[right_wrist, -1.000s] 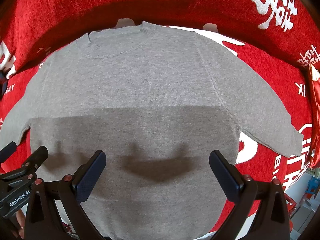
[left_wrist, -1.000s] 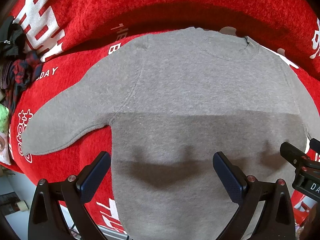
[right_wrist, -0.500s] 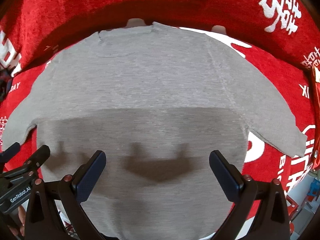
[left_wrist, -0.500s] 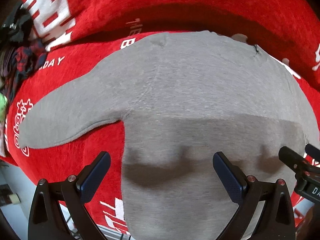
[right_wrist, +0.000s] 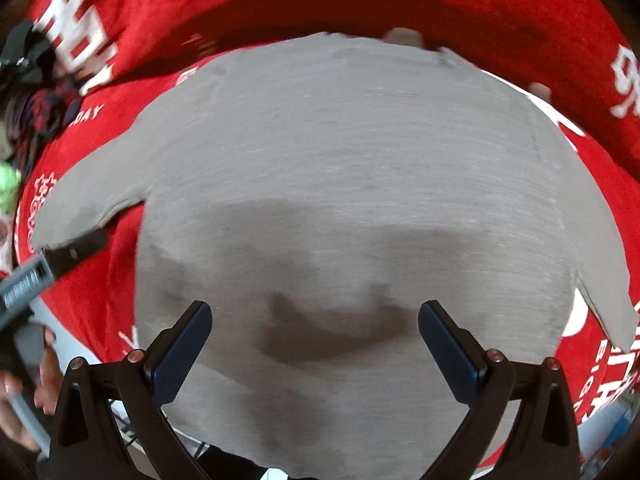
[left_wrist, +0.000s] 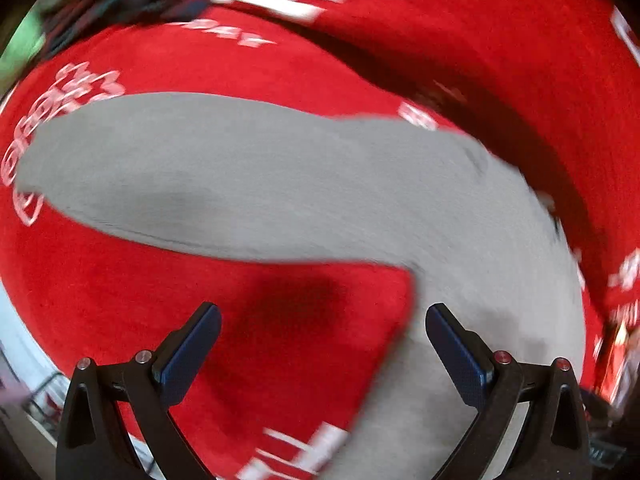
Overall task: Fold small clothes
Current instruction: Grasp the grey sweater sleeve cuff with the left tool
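A small grey sweater (right_wrist: 352,184) lies flat on the red cloth, neck at the far side, both sleeves spread out. In the left wrist view its left sleeve (left_wrist: 208,184) stretches across the frame, blurred by motion. My left gripper (left_wrist: 322,340) hangs open over bare red cloth just below that sleeve, beside the sweater's body. My right gripper (right_wrist: 316,338) is open above the lower middle of the sweater's body, nothing between its fingers. The left gripper's tip (right_wrist: 72,252) shows in the right wrist view near the left sleeve's cuff.
The sweater rests on a red cloth (right_wrist: 592,168) with white lettering that rises up behind it. Dark and plaid clothes (right_wrist: 36,92) are piled at the far left. A hand (right_wrist: 44,376) holds the left tool at the lower left. The cloth's front edge runs close below the grippers.
My left gripper has swung left, off the sweater's body and toward the left sleeve. The right gripper has shifted left toward the middle of the body. Both stayed open.
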`<state>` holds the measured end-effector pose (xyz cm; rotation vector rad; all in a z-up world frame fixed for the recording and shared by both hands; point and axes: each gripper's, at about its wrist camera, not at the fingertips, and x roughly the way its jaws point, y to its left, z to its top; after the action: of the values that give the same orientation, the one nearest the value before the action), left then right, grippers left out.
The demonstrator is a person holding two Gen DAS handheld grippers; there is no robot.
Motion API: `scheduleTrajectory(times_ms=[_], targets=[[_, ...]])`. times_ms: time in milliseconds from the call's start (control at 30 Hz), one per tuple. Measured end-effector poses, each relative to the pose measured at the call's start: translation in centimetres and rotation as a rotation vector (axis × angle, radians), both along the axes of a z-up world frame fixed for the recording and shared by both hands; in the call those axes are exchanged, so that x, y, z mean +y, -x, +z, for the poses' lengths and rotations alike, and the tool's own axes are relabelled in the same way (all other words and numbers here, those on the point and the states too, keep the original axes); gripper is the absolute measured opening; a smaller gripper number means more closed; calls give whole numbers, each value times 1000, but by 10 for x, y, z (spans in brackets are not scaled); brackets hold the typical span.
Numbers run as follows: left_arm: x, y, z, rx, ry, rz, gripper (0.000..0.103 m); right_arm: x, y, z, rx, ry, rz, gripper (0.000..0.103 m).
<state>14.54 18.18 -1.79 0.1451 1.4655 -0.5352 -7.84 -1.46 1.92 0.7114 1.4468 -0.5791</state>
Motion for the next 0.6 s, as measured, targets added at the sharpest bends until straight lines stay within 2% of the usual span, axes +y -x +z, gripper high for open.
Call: scheduleTrajectory(times_ms=[167,200,267,367,567,600], targets=[[59,-42,-11,-40,69,207,103,22,-23,-1,-37,-17,57,103],[84,-52,-19,-63,88,248,103,27,-28,-1,-42,-19,71,103],[102,-61,-31,-50,98,314,103,35,-36,-1,-54,-21,87,103],[112,-63,-34,-67,172,344,103,45,-48,-2,-57,-13,104,103],[102,-68,-40,-74,310,387,103,62,-70,-5,-84,-27,155,103],[114,-87,-37,-75,332,393,103,64,-73,-5,-86,-29,165,103]])
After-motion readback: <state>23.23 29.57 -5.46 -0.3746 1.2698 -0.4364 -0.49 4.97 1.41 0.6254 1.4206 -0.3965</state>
